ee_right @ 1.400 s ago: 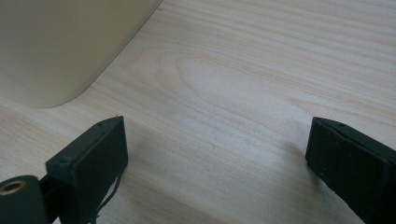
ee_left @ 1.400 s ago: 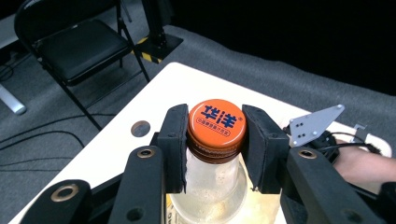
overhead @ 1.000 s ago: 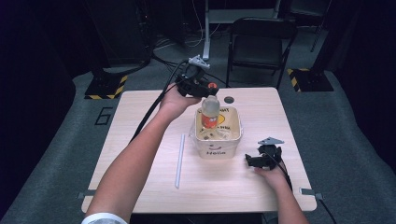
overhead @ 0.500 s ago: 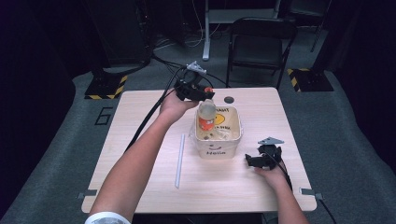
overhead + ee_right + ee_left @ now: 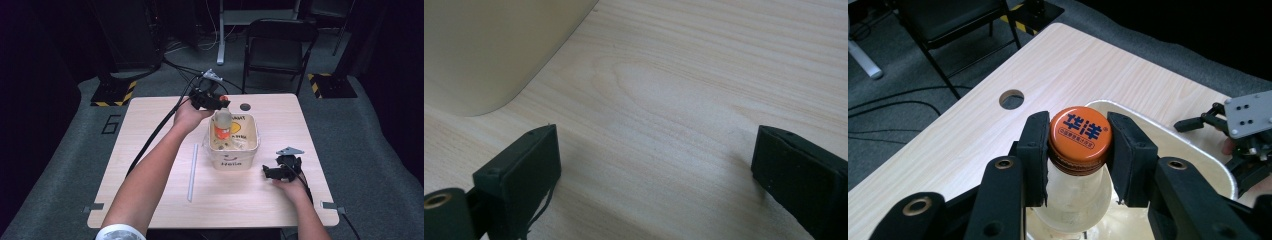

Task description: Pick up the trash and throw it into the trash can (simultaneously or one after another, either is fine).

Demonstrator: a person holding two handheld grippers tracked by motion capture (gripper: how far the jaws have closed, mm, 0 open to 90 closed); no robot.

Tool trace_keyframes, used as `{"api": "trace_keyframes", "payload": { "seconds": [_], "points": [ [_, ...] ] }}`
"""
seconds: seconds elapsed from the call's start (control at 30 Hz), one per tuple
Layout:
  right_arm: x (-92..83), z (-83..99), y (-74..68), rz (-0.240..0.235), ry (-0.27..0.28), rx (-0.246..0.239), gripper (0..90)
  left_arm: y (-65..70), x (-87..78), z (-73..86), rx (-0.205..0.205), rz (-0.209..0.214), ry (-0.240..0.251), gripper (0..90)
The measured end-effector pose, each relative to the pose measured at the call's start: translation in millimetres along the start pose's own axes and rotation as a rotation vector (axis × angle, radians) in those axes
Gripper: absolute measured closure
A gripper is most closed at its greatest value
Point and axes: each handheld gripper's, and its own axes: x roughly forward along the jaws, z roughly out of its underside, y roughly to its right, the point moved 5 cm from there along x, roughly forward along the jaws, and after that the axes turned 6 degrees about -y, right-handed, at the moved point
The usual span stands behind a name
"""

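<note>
A clear bottle with an orange label and an orange cap hangs upright, its lower part inside a cream tub printed "Hello" at the table's middle. My left gripper is shut on the bottle just under the cap, and its pads press both sides of the neck. The tub's rim curves below the bottle. To the right of the tub my right gripper rests on the table, open, with bare wood between its jaws and the tub's wall ahead to the left.
A white straw lies on the table left of the tub. A round hole is cut in the tabletop behind the tub. A black folding chair stands beyond the far edge. Black cables trail off the table's far left.
My left gripper has sunk with the bottle, which now stands deeper in the tub. The right gripper has not moved.
</note>
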Motion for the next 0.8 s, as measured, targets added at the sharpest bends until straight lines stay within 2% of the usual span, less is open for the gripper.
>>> {"api": "trace_keyframes", "payload": {
  "seconds": [0.33, 0.53, 0.8],
  "points": [
    [0.0, 0.0, 0.0, 0.0, 0.0, 0.0, 4.8, -5.5, 12.4, 9.9, -0.02, -0.004, -0.017, 63.1],
    [0.0, 0.0, 0.0, -0.001, 0.0, 0.0, 4.8, -7.6, 21.4, 18.7, -0.039, 0.013, -0.028, 63.1],
    [0.0, 0.0, 0.0, -0.002, 0.0, 0.0, 4.8, -6.8, 30.0, 25.8, -0.035, 0.021, -0.055, 63.0]
  ]
}}
